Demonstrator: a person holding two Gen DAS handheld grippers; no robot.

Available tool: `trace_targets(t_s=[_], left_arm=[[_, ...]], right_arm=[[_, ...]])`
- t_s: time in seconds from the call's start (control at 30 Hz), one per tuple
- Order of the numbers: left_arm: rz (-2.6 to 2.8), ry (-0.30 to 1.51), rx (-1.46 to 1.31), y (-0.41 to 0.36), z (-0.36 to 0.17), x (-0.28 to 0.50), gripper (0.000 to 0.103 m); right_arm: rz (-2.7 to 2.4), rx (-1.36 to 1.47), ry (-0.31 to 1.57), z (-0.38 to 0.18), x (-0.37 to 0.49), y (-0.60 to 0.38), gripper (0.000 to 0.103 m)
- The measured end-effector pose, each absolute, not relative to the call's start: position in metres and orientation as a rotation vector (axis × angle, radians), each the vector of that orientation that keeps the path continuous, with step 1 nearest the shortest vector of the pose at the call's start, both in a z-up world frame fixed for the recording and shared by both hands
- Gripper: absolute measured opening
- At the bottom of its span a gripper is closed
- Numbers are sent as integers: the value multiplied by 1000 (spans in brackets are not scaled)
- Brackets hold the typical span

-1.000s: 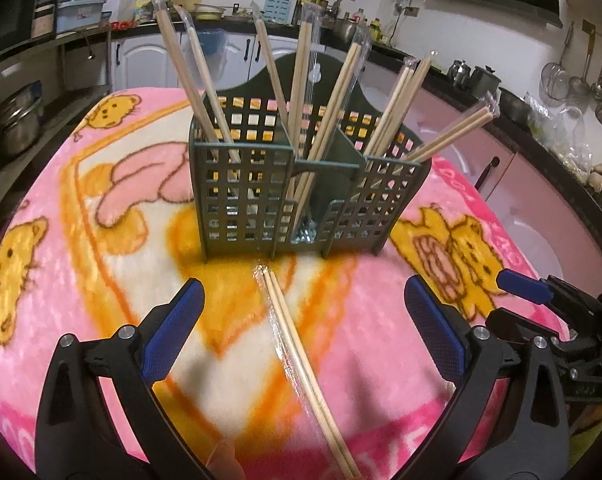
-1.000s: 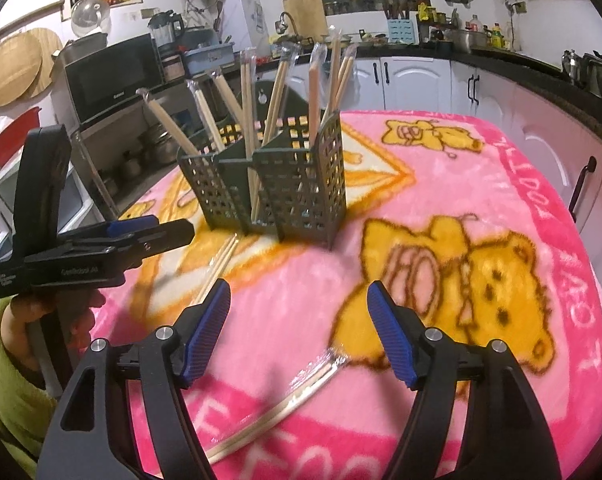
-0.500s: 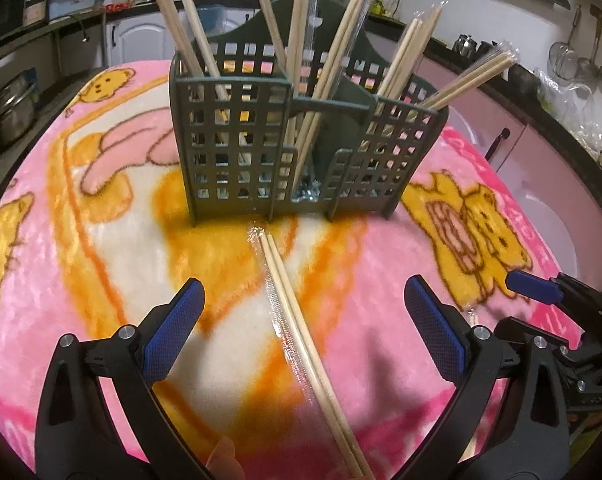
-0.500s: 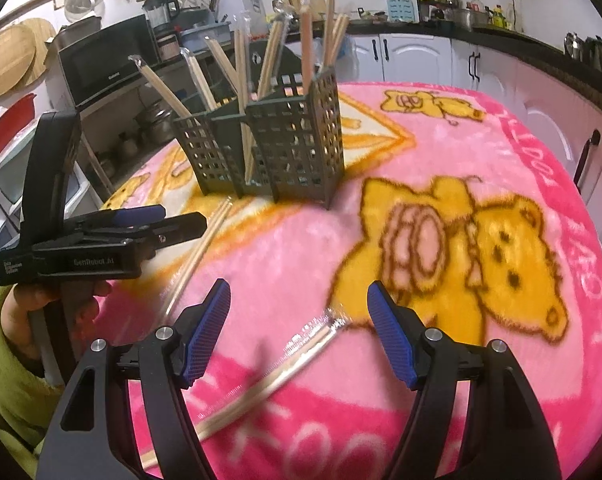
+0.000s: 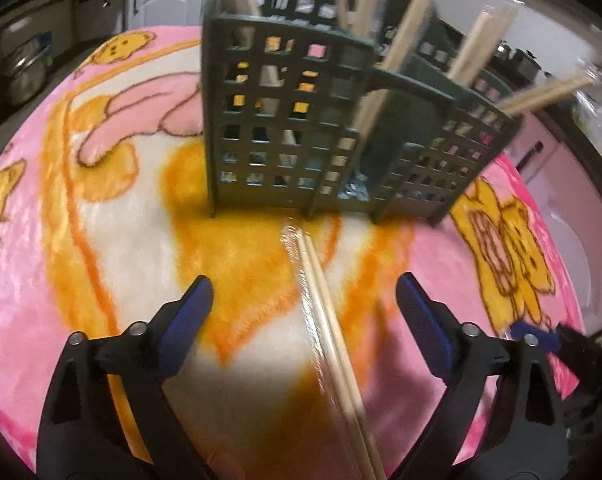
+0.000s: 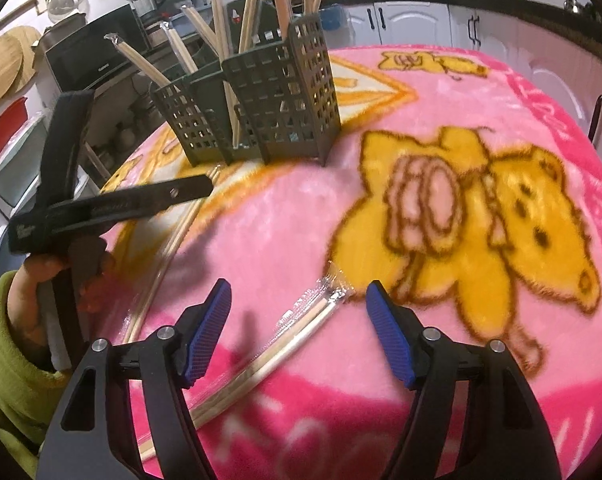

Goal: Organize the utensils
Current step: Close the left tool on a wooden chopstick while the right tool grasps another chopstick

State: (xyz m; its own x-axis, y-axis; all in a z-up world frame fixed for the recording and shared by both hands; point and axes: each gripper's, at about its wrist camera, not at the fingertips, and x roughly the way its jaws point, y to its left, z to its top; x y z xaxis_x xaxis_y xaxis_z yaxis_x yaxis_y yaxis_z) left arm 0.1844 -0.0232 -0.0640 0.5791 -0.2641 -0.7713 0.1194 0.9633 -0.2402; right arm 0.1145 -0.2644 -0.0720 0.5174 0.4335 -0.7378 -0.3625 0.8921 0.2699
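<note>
Both grippers point steeply down at a table covered by a pink blanket (image 6: 481,92) with yellow bear pictures.

The left gripper (image 5: 303,304) hangs over a wrapped pair of chopsticks (image 5: 325,320) that lies flat on the blanket, running from about 12 o'clock, just in front of the dark green utensil caddy (image 5: 293,120), down to 6 o'clock between the two blue pads. Its jaws are wide apart and closing; the pair lies between them, but the pads do not touch it. The picture is blurred here, so I cannot tell how high the pads are above the blanket. In the right wrist view, a hand (image 6: 41,276) with a green sleeve (image 6: 5,360) holds this tool at 9 o'clock, its bar reaching toward the caddy.

The right gripper (image 6: 299,312) is tilted down over a second wrapped pair of chopsticks (image 6: 301,328), which lies slanted from 1 o'clock to 7 o'clock. Its jaws are moderately apart and closing around the pair's upper end, with nothing pressed yet.

The caddy stands upright at 12 o'clock, and many wrapped chopsticks stand tilted in its compartments.
</note>
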Motion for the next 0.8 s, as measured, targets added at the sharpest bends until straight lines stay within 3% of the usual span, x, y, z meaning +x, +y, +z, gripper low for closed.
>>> trace_targets(t_s=[0.13, 0.27, 0.37, 0.5, 0.8], left_arm=[[-209, 932, -181, -21, -63, 194, 75], [-188, 936, -170, -24, -64, 202, 68], [-156, 926, -153, -24, -66, 206, 56], [-135, 920, -132, -20, -66, 205, 41], [-143, 927, -190, 3, -68, 202, 19]], right_arm=[[487, 71, 913, -74, 113, -259, 64], [481, 68, 913, -74, 114, -258, 56], [482, 65, 913, -73, 114, -257, 53], [483, 48, 913, -74, 115, -254, 41], [482, 4, 908, -74, 119, -243, 17]])
